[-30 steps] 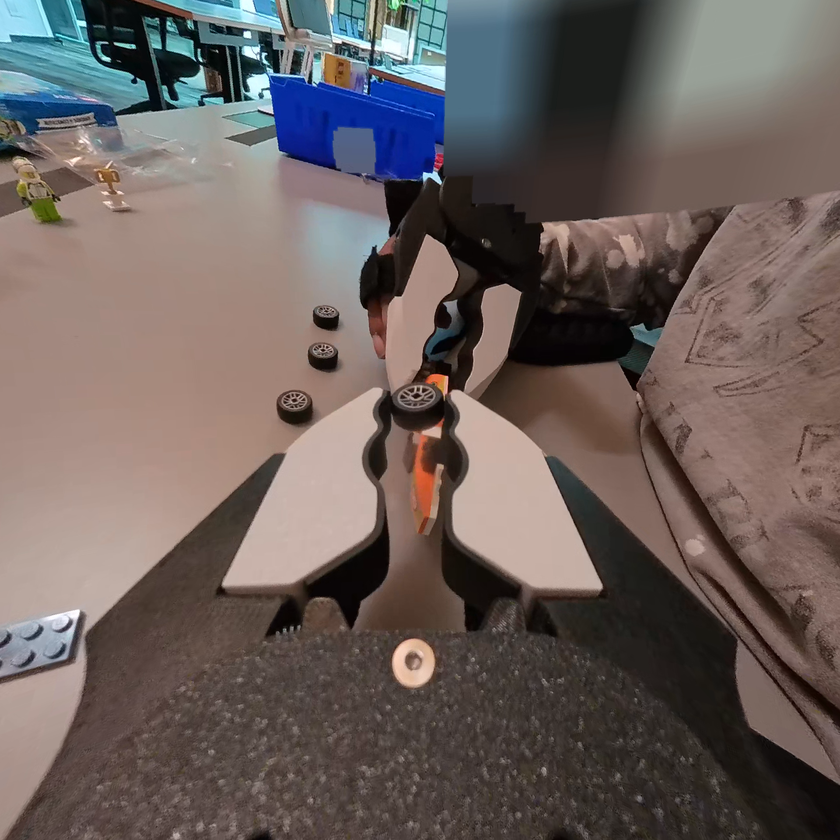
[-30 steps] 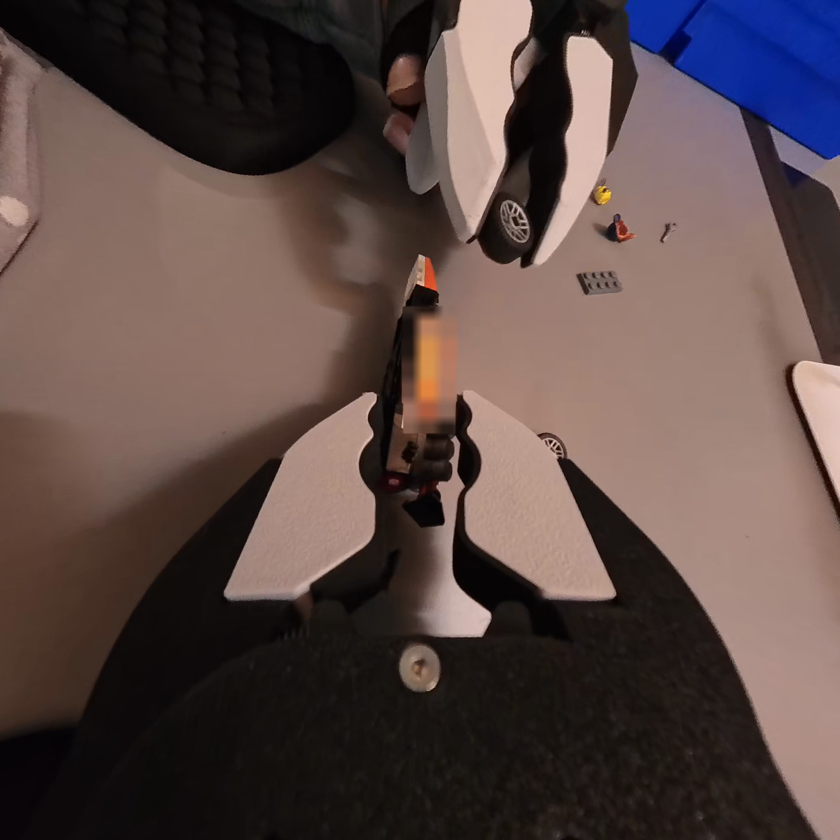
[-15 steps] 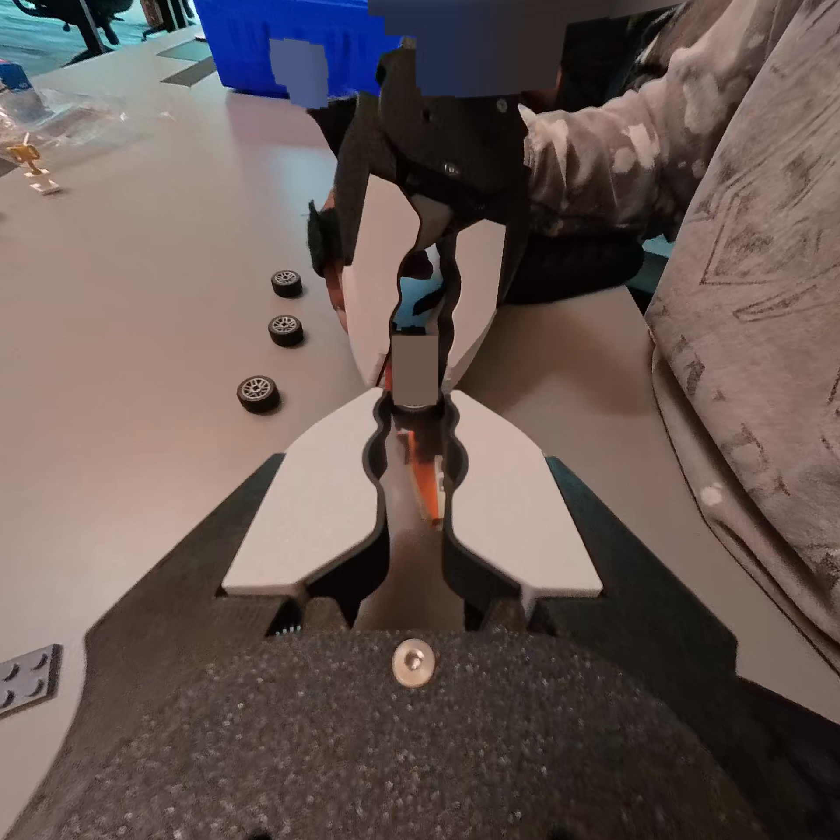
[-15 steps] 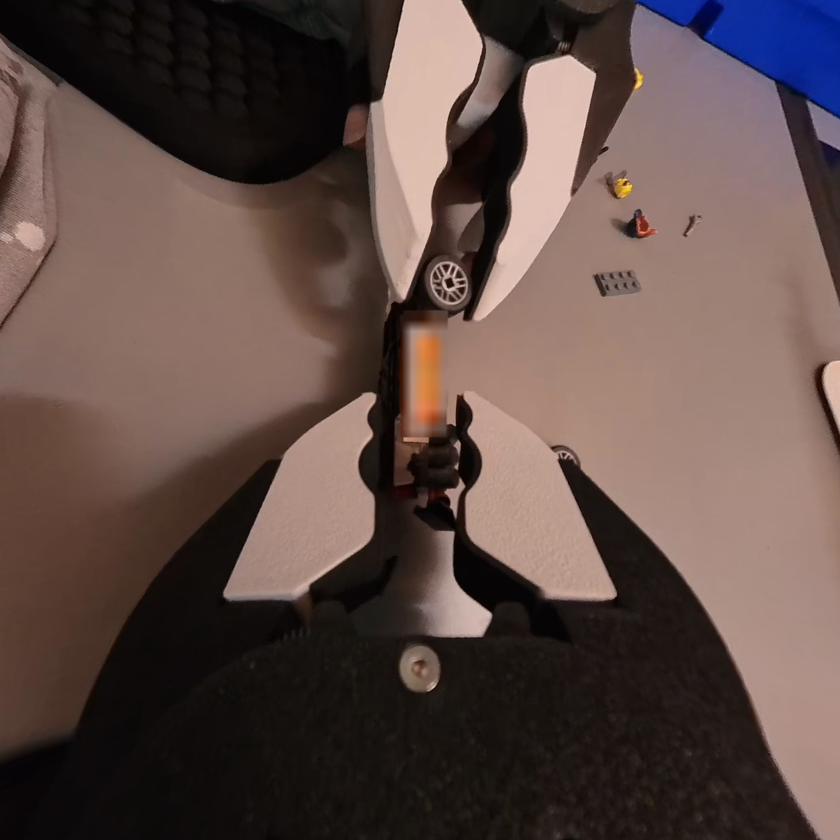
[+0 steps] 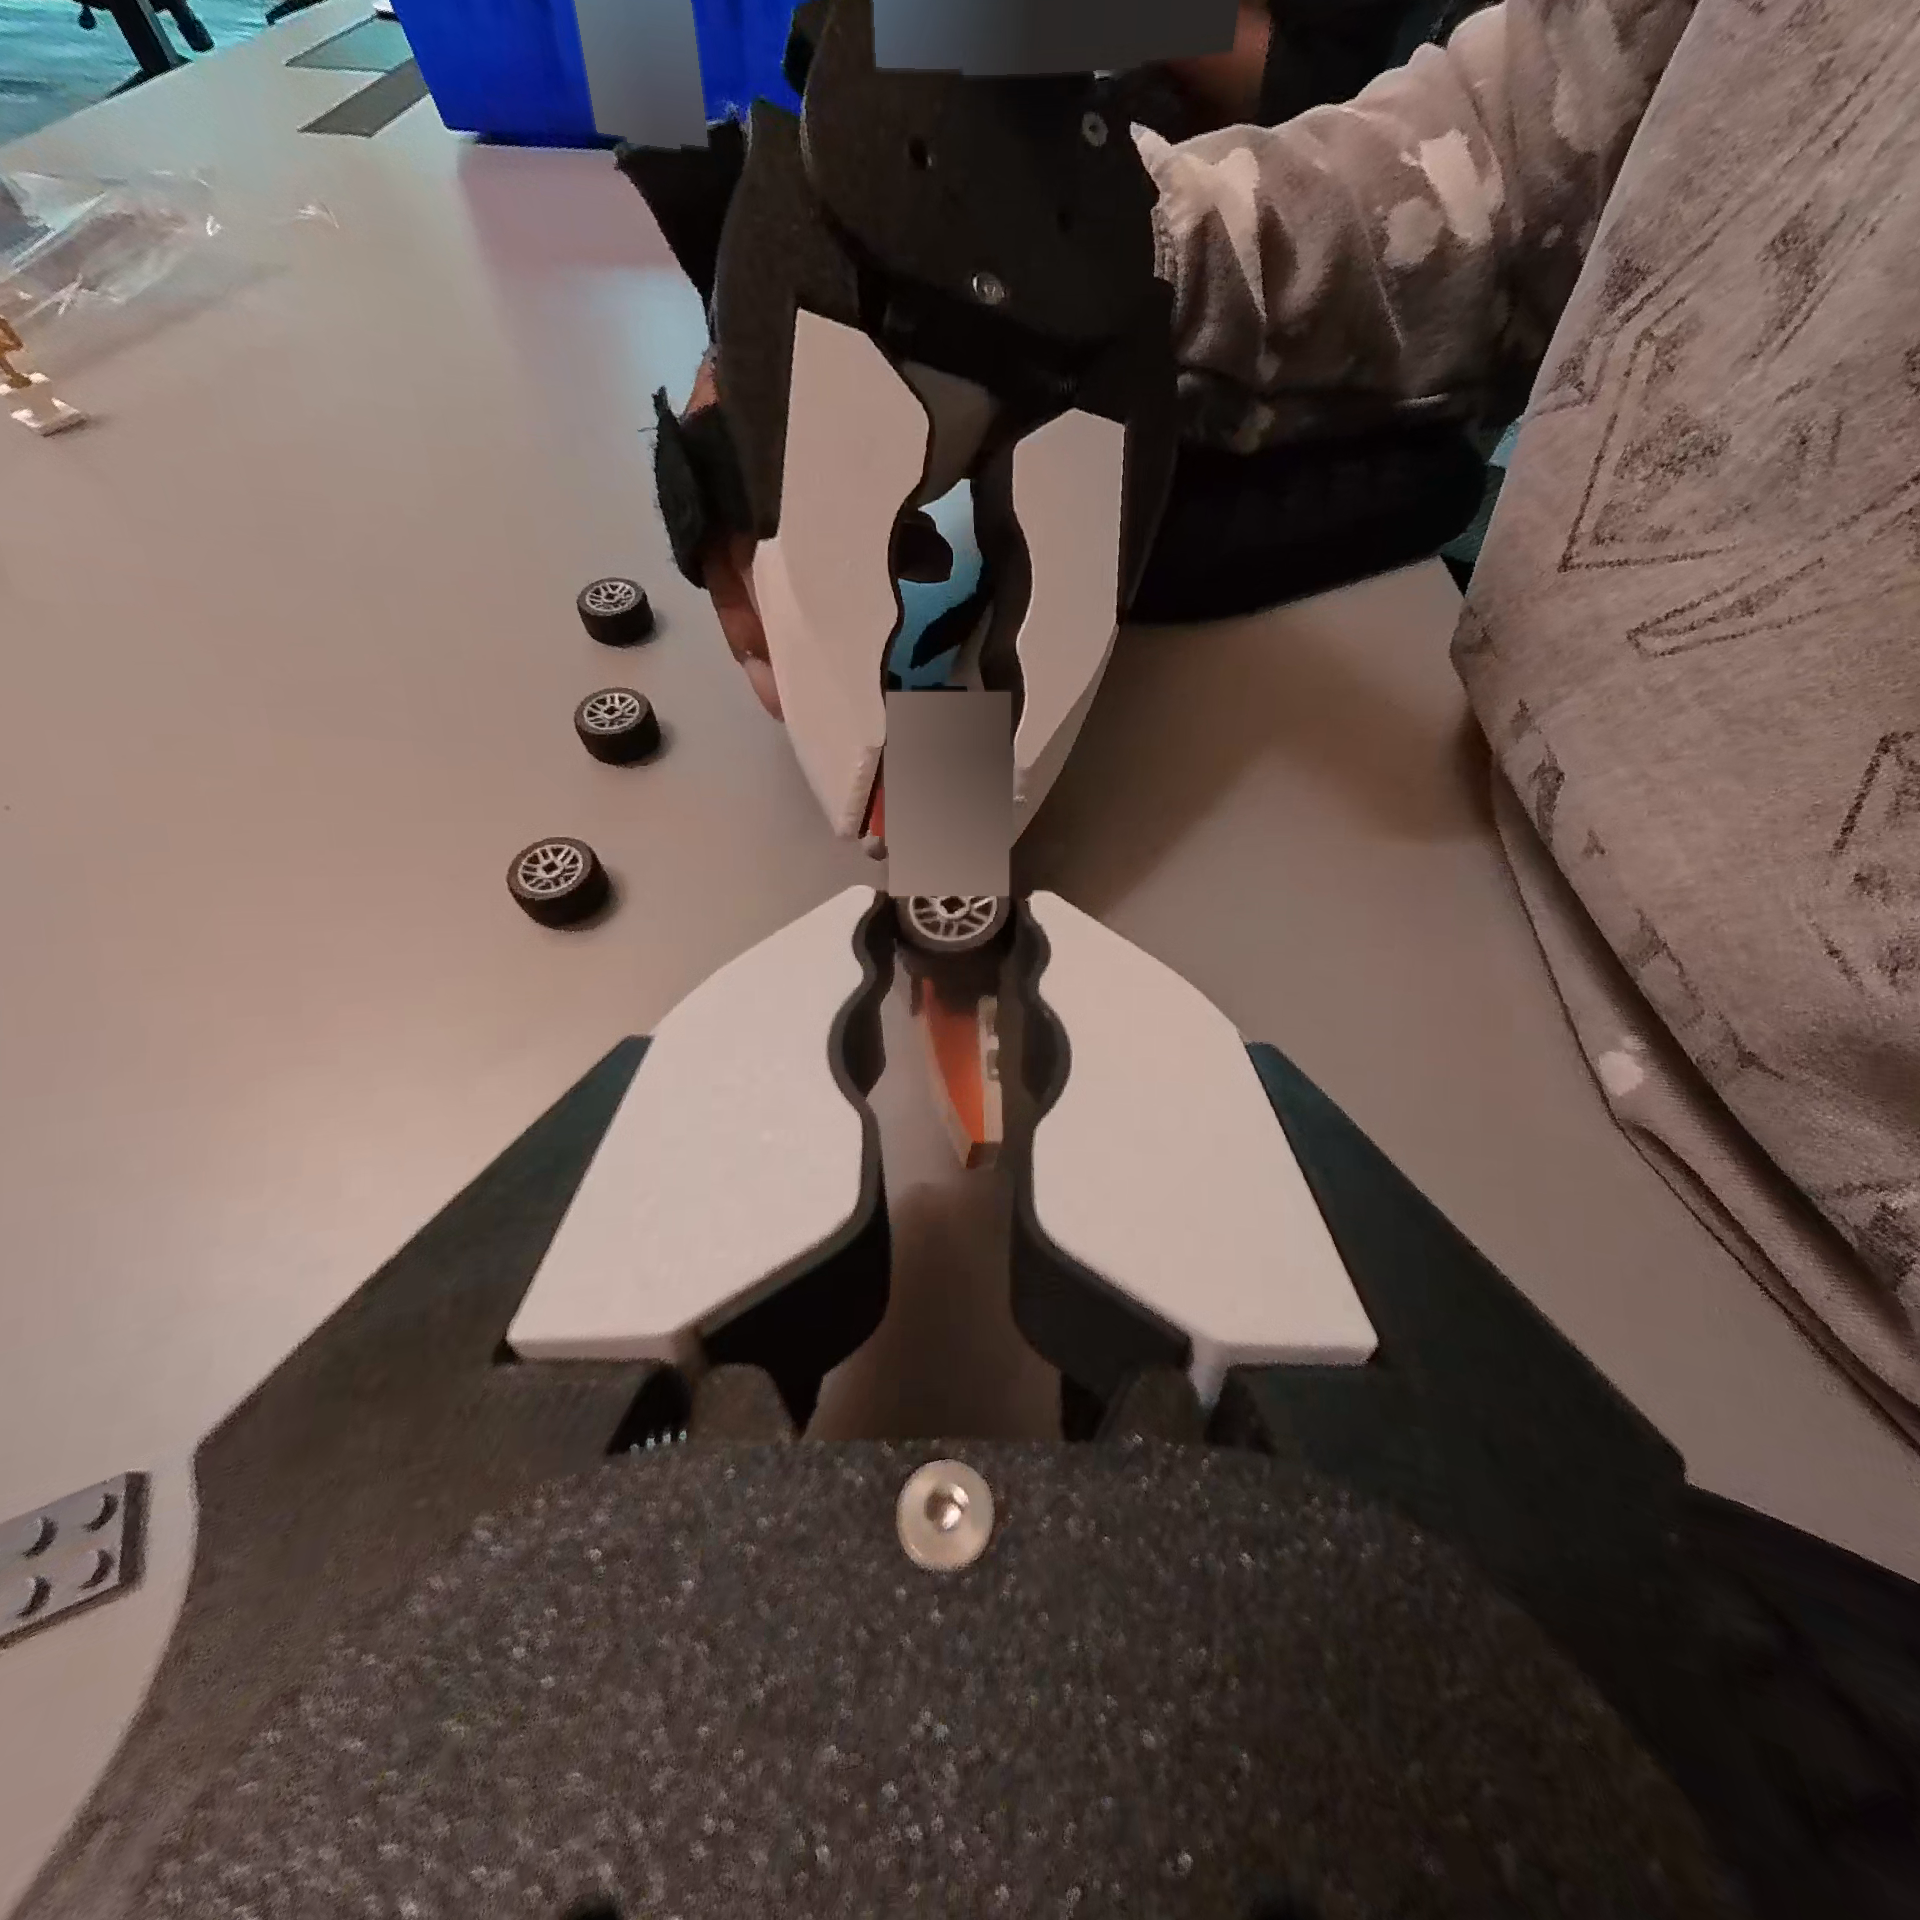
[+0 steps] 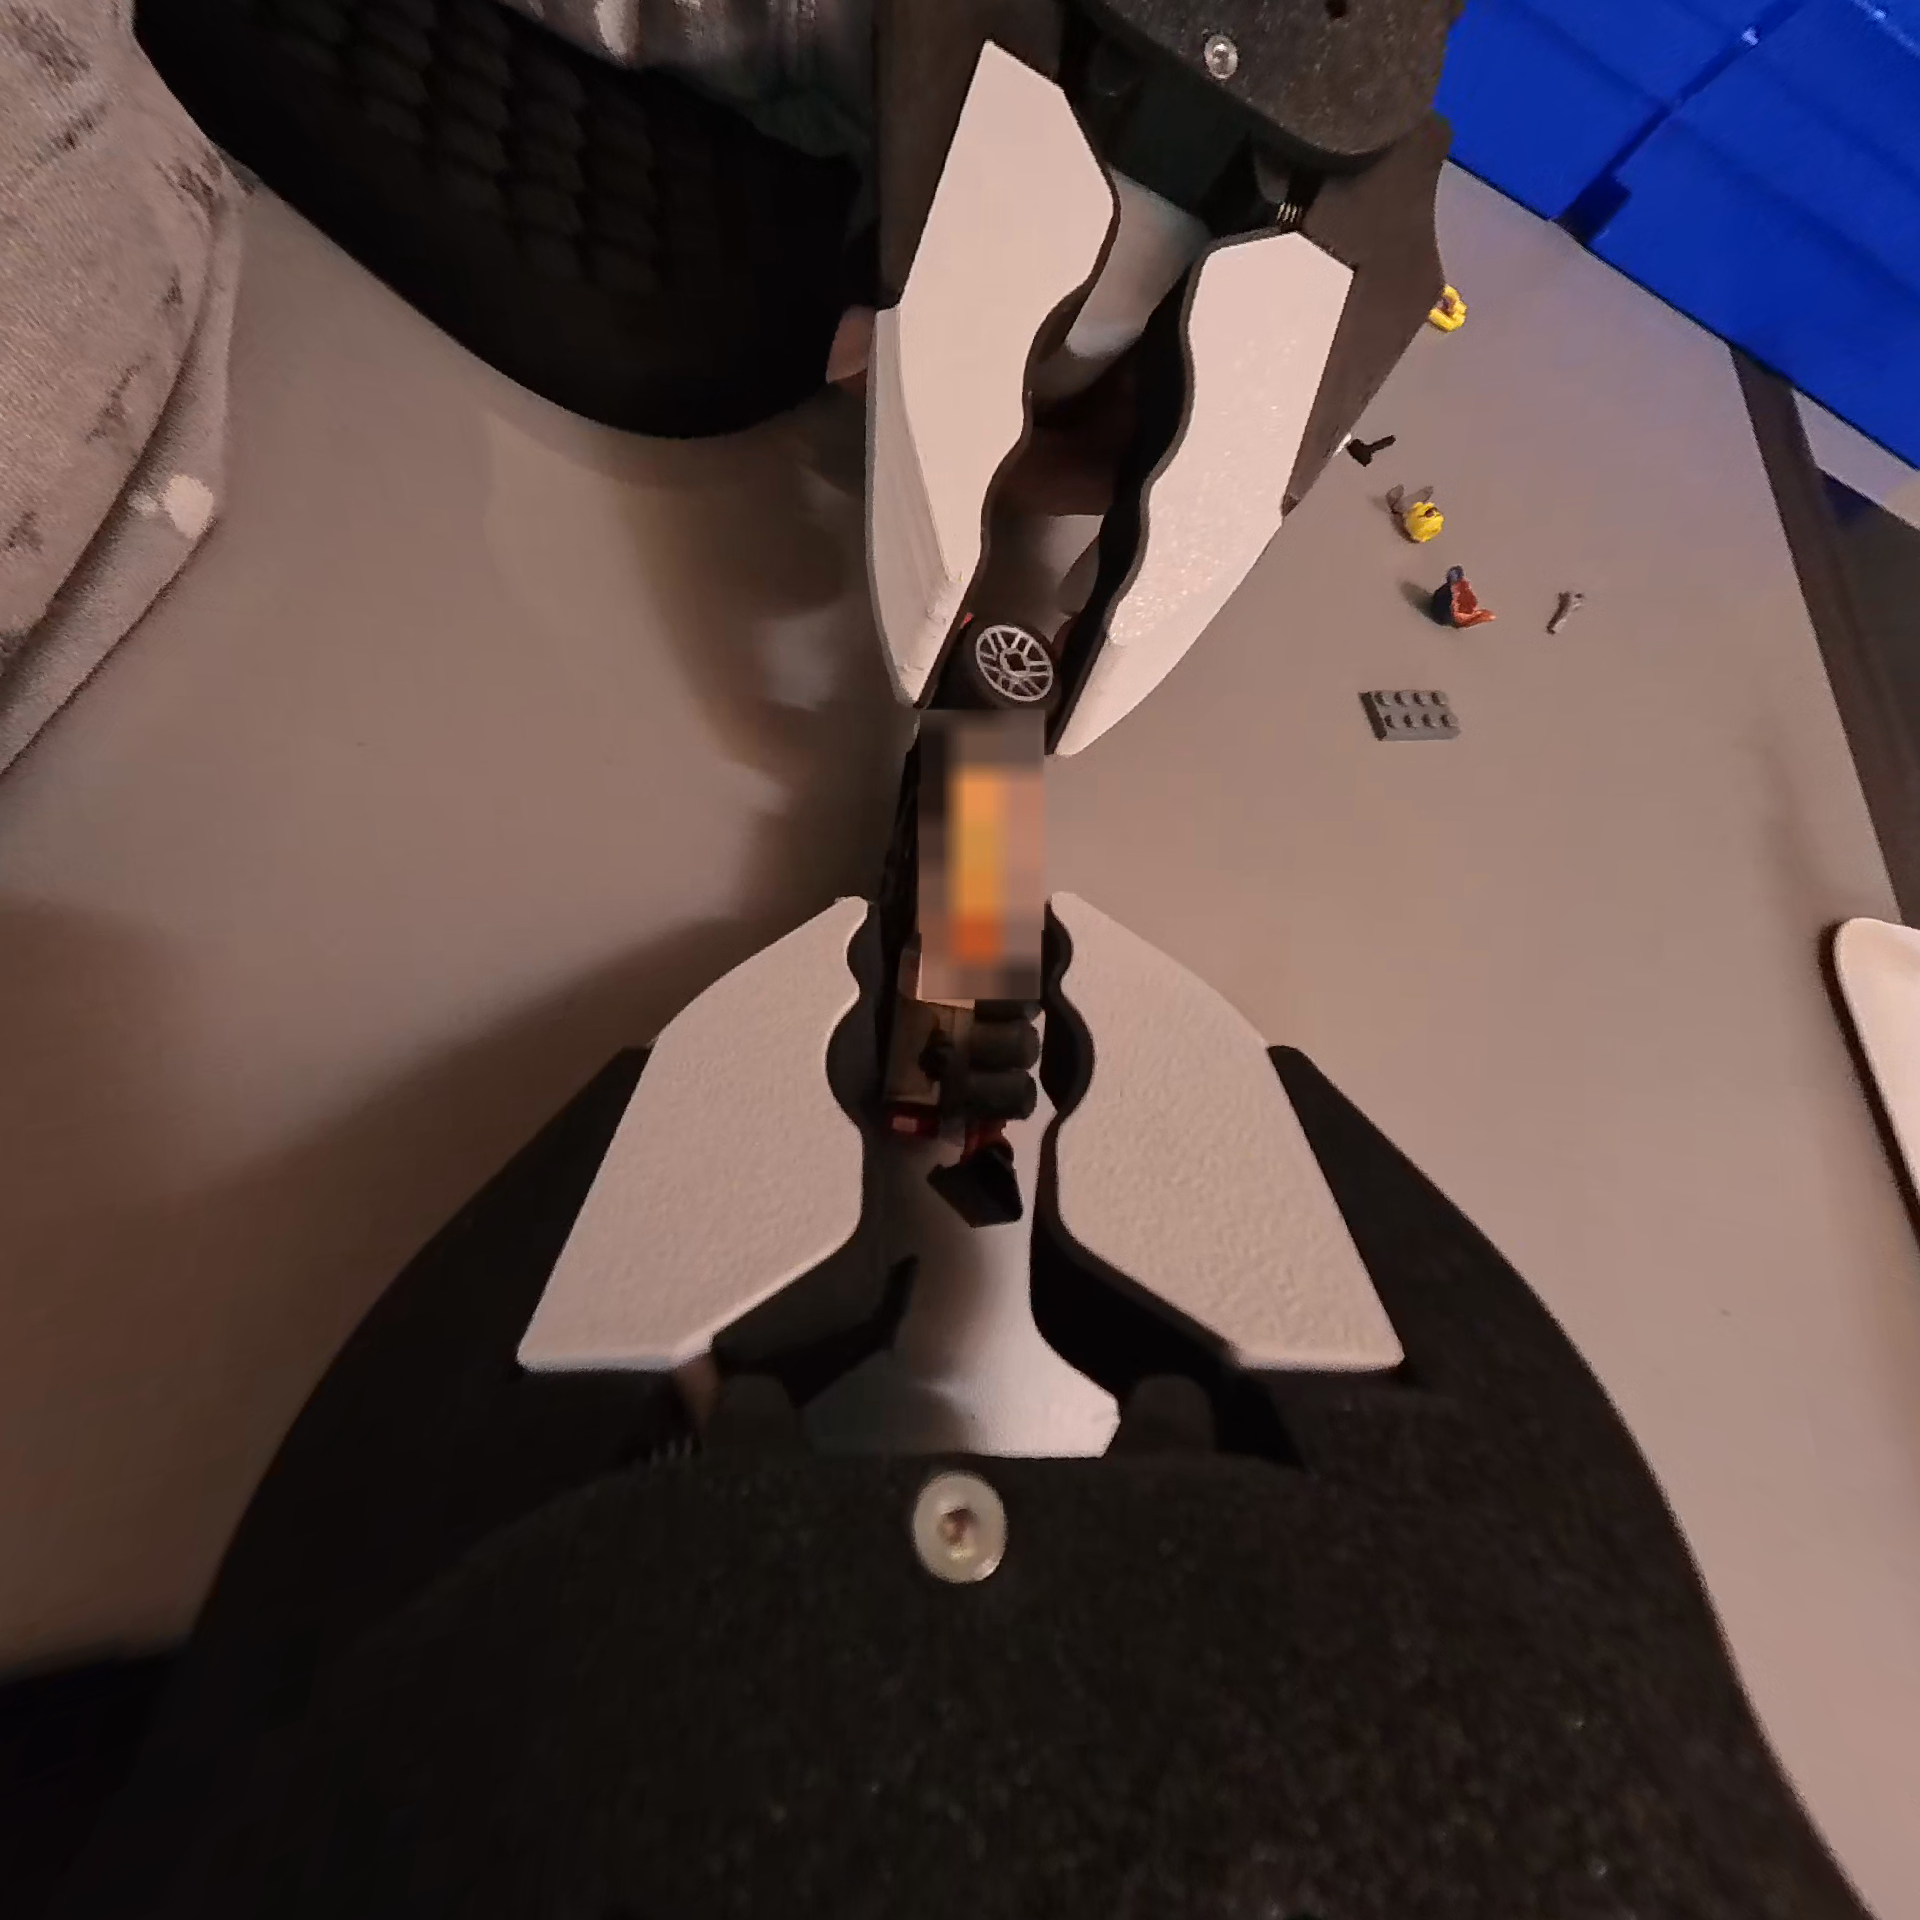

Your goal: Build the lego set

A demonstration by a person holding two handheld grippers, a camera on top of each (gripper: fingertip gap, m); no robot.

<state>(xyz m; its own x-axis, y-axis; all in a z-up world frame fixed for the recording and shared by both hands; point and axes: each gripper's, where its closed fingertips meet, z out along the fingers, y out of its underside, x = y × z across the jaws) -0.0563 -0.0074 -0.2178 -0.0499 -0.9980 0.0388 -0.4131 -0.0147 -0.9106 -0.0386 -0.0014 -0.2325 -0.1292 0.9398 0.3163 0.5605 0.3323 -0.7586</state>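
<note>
wheel (image 5: pixel 950 918) pinched at left gripper (image 5: pixel 948 914) tips, touching car body (image 6: pixel 940 1049) in right gripper (image 6: pixel 961 925)

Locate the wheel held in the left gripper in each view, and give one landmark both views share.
Left wrist view: the wheel sits just above centre, pinched at the tips of the left gripper.
Right wrist view: upper centre, at the tips of the left gripper coming down from the top edge.
Shared landmark: the orange car body, which the right gripper holds.
</note>
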